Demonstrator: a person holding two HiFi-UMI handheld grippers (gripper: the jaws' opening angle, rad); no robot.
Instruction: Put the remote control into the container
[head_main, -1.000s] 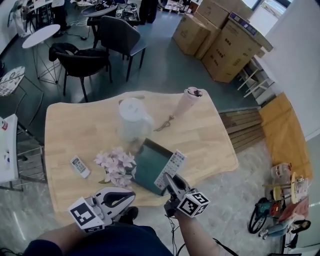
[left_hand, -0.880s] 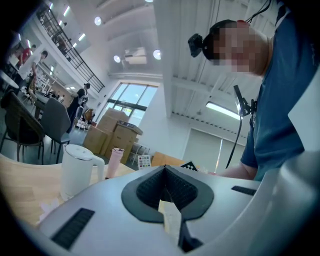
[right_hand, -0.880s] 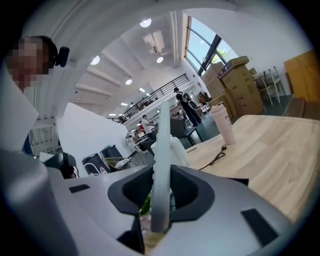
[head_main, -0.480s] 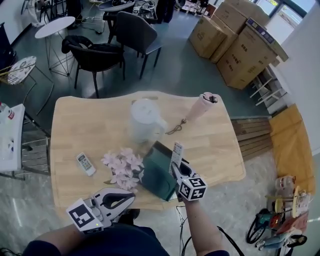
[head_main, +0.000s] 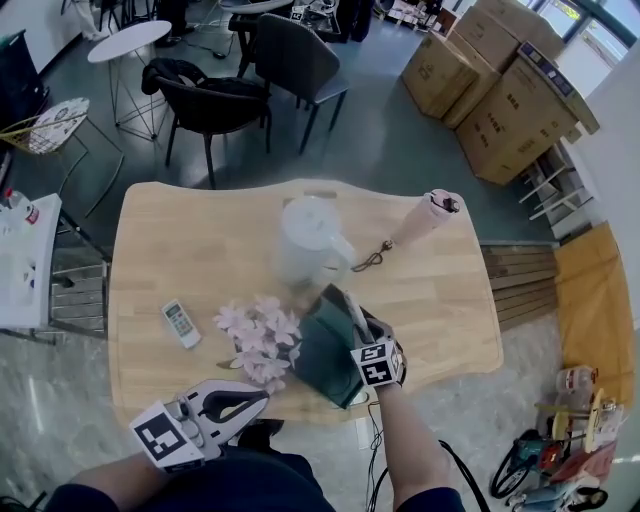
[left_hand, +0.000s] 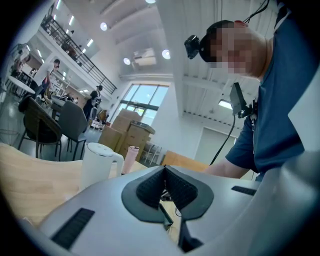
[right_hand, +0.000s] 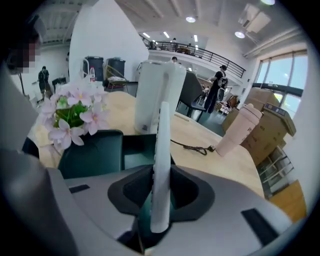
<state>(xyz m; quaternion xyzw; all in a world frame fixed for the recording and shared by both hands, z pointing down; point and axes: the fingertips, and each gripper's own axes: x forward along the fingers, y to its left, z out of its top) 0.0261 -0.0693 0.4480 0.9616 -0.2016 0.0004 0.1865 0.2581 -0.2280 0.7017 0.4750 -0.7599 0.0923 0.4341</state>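
Observation:
A long white remote control (head_main: 352, 303) stands edge-on between the jaws of my right gripper (head_main: 358, 322), which is shut on it. It hangs over the near right part of the dark green container (head_main: 322, 352) on the wooden table. In the right gripper view the remote (right_hand: 161, 145) rises straight up from the right gripper (right_hand: 161, 192), with the container (right_hand: 97, 150) just beyond and below. My left gripper (head_main: 258, 397) is held off the table's near edge, left of the container. Its pads meet in the left gripper view (left_hand: 165, 172), with nothing between them.
A small white remote (head_main: 181, 323) lies at the table's left. Pink flowers (head_main: 258, 335) touch the container's left side. A white kettle (head_main: 310, 245) stands behind the container, and a pink bottle (head_main: 425, 220) with a cord is at the back right. Chairs and cardboard boxes stand beyond the table (head_main: 200, 250).
My right gripper has dropped and rolled, taking the remote from flat beside the container's right edge to edge-on over it. The left gripper has barely shifted.

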